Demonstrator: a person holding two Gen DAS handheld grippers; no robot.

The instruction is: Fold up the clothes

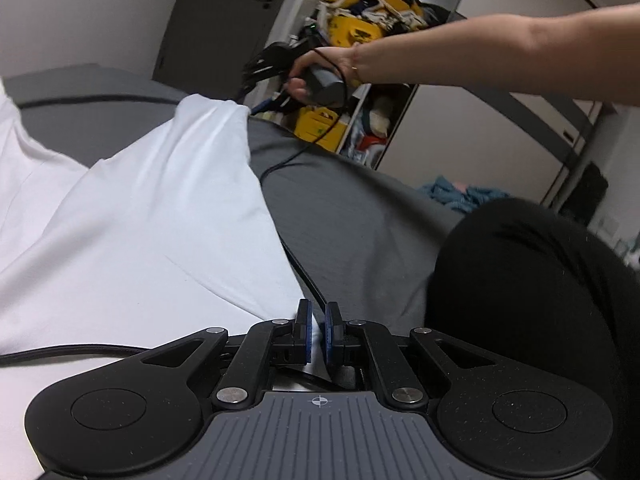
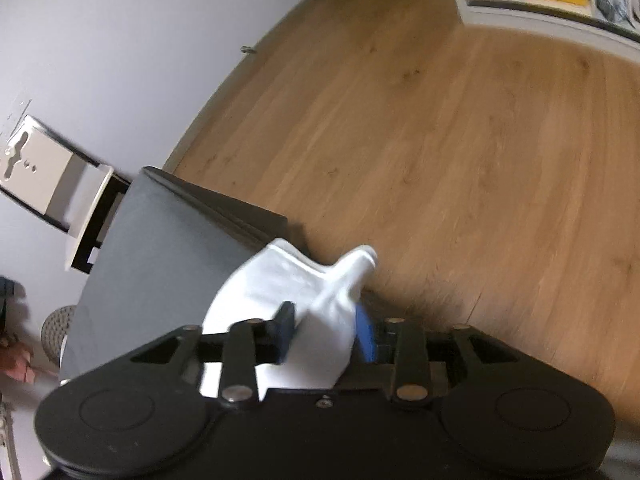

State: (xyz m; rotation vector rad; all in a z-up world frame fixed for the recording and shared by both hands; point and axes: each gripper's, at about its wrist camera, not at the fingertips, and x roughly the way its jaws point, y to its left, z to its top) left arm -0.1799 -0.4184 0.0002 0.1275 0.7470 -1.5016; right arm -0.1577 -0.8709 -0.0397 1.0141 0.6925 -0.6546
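Note:
A white garment (image 1: pixel 152 216) lies spread over the grey bed (image 1: pixel 352 208). My left gripper (image 1: pixel 318 330) is at its near edge, blue pads shut on a fold of the white cloth. A hand holds my right gripper (image 1: pixel 252 98) at the far side, where it lifts a corner of the garment into a peak. In the right wrist view the right gripper (image 2: pixel 325 334) has a bunch of the white garment (image 2: pixel 280 280) between its fingers, above the bed's corner (image 2: pixel 160 248).
A black cable (image 1: pixel 304 272) runs across the bed beside the garment. The person's black-clad leg (image 1: pixel 528 300) rests on the bed at the right. A cluttered shelf (image 1: pixel 360 28) stands behind, blue cloth (image 1: pixel 460 194) lies beyond the bed, and wood floor (image 2: pixel 440 140) surrounds it.

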